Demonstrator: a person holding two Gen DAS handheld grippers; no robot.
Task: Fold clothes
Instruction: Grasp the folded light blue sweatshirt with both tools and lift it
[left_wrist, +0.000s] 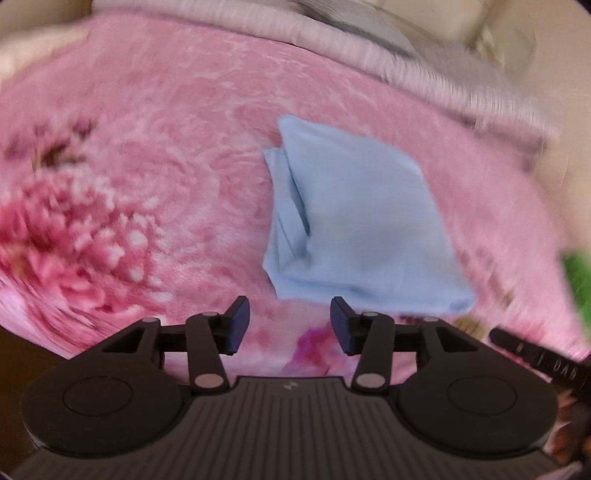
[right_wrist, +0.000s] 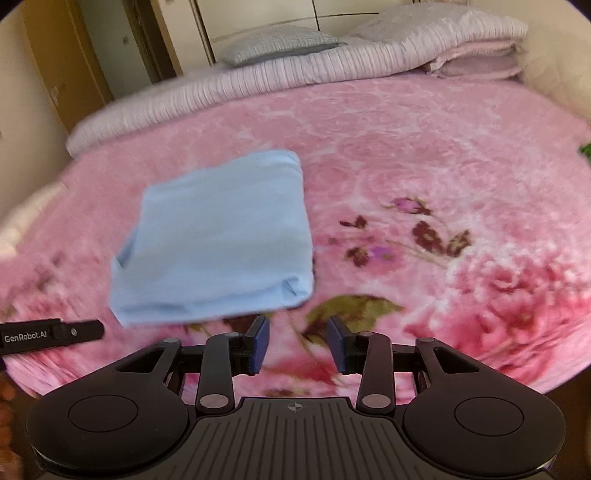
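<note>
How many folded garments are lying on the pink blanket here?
1: a light blue folded garment lies on the pink floral blanket, just ahead of both grippers. Blanket areas outside the frames may hold more.

The light blue garment (left_wrist: 354, 218) lies folded into a flat, roughly square packet on the pink flowered blanket (left_wrist: 166, 147), layered edges showing.

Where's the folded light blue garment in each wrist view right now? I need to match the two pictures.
Left wrist view: the folded light blue garment lies right of centre, just beyond the open left gripper.
Right wrist view: the garment lies left of centre, beyond and left of the open right gripper.
Shared landmark: the pink floral blanket beneath it, edged at the far side by the ribbed pale quilt.
</note>
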